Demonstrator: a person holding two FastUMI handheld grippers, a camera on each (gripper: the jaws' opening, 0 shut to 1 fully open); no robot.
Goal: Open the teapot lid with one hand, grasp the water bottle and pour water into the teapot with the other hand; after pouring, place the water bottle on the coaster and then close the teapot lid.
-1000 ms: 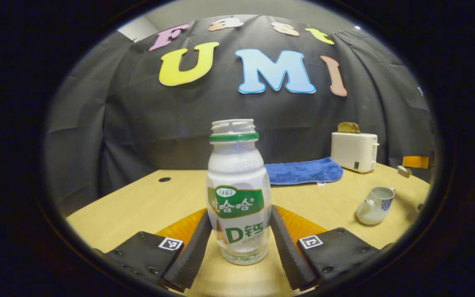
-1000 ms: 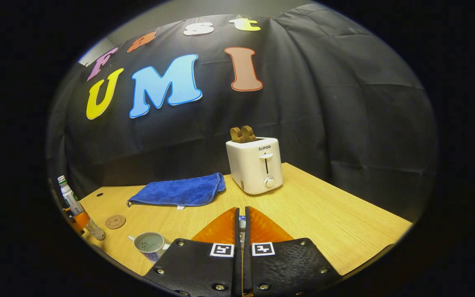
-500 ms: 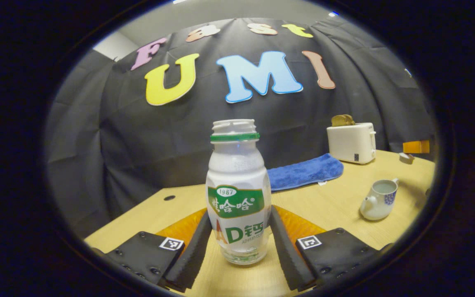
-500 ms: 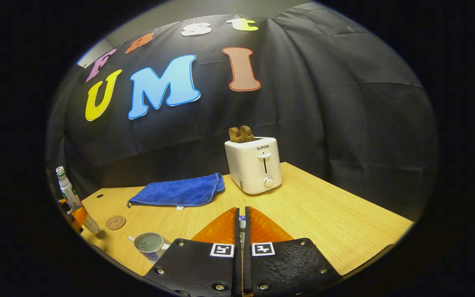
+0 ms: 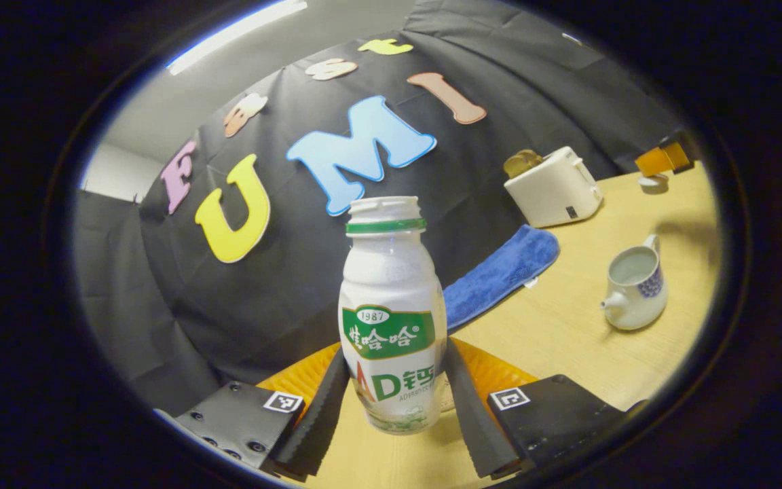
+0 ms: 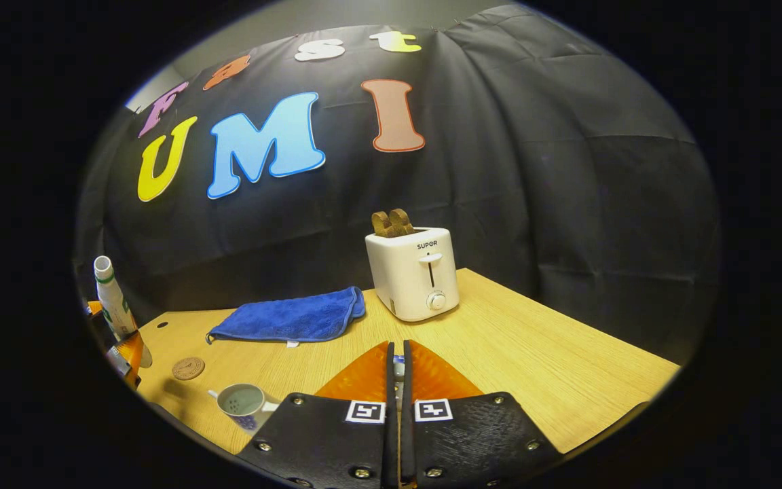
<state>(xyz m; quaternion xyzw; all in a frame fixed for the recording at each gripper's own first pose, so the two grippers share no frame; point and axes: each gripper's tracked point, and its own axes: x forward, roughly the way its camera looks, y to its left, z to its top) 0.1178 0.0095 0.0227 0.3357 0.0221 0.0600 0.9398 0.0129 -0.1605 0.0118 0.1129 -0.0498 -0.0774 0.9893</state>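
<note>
My left gripper [image 5: 394, 370] is shut on a white, uncapped water bottle [image 5: 391, 305] with a green label, both fingers pressing its lower sides. The bottle is off the wooden table [image 5: 567, 326] and the left gripper view is tilted. The white teapot [image 5: 635, 292] stands open to the right, water visible inside. In the right gripper view, my right gripper [image 6: 398, 356] is shut on the small teapot lid [image 6: 398, 370], of which a sliver shows between the fingers. The teapot [image 6: 245, 402] sits low left, the round brown coaster [image 6: 189, 368] behind it, and the bottle [image 6: 111, 299] hangs at the far left.
A white toaster [image 6: 415, 275] with toast stands at the back of the table. A folded blue cloth [image 6: 289, 319] lies left of it. The black booth wall closes the back. The right gripper [image 5: 662, 161] with the lid shows far right in the left gripper view.
My left gripper has lifted the bottle off the table and tilted, so the table now slants in its view. The right gripper has barely moved, still shut on the lid.
</note>
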